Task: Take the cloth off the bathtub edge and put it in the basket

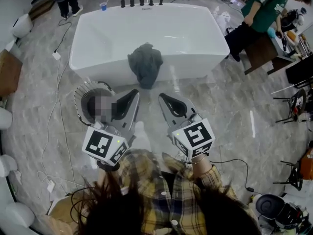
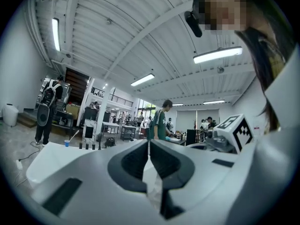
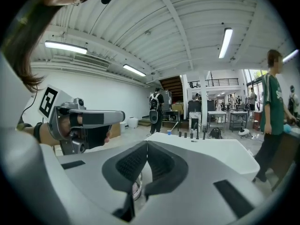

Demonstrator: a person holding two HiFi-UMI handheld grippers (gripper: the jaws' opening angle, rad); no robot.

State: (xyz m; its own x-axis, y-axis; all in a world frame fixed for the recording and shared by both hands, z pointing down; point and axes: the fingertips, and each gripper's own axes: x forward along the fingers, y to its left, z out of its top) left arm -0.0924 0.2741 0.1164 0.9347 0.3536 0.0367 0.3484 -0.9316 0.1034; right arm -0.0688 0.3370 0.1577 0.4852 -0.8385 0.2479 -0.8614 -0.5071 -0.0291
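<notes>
A dark grey cloth (image 1: 145, 62) hangs over the near edge of the white bathtub (image 1: 112, 38). A round white basket (image 1: 84, 93) stands on the floor at the tub's near left. My left gripper (image 1: 135, 94) is shut and empty, beside the basket and short of the cloth. My right gripper (image 1: 162, 98) is next to it, shut and empty too. In the left gripper view the jaws (image 2: 149, 142) meet in front of the tub (image 2: 51, 161). The right gripper view shows its shut jaws (image 3: 146, 144), the tub (image 3: 211, 150) and my left gripper (image 3: 79, 122). The cloth is hidden in both gripper views.
A blue cup (image 1: 103, 6) and black tap fittings (image 1: 142, 1) sit on the tub's far rim. A person in a green shirt (image 1: 266, 6) works at a table on the right. Cables (image 1: 56, 55) trail over the marble floor at left; stools and gear crowd the right side.
</notes>
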